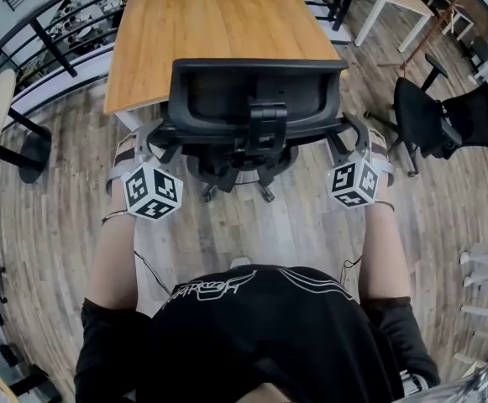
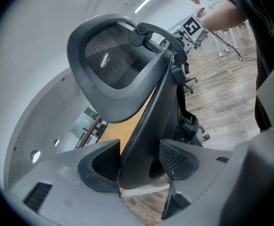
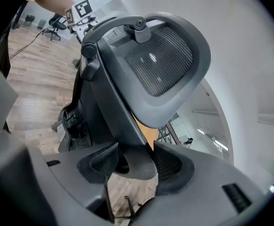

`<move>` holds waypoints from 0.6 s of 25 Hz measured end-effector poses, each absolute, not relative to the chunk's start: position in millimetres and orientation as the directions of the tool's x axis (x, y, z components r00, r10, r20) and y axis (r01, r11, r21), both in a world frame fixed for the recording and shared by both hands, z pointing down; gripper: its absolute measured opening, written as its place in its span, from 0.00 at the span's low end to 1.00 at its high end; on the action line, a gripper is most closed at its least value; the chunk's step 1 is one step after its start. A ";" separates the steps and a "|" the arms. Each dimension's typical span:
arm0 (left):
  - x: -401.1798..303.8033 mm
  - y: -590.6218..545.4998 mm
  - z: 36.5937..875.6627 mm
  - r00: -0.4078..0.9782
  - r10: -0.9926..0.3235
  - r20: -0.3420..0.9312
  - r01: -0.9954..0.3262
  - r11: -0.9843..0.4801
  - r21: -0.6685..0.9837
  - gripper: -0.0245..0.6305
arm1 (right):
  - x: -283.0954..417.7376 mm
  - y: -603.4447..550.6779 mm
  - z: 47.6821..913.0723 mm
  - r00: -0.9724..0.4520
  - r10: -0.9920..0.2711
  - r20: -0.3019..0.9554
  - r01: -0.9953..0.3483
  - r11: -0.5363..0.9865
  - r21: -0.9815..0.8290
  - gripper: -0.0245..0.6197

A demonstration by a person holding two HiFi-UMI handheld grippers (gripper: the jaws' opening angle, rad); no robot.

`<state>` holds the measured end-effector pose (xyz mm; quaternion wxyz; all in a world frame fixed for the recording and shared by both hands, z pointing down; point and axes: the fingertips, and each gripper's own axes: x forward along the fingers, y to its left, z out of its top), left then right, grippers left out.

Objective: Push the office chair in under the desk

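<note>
You hold the office chair (image 1: pixel 256 107) by its backrest. The left gripper (image 1: pixel 160 134) has its jaws wide and pressed on the left edge of the backrest frame. The right gripper (image 1: pixel 350 134) grips the right edge in the same manner. The chair stands at the near edge of the wooden desk (image 1: pixel 210 23), with its front turned to the desk and its wheels on the wood floor (image 1: pixel 50 225). A white desk leg (image 1: pixel 130 120) is just beside the chair on your left. A second black chair (image 1: pixel 445 120) stands well apart on your right. A railing (image 1: pixel 50 15) runs behind the desk.
</note>
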<state>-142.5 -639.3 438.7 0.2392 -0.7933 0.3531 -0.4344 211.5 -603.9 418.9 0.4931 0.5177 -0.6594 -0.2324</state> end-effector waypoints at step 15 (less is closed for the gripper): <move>-142.2 -662.5 449.1 0.317 -0.792 0.521 -0.378 -0.609 -0.697 0.42 | 213.0 -628.4 426.9 -0.029 -0.932 0.361 -0.455 0.334 0.826 0.43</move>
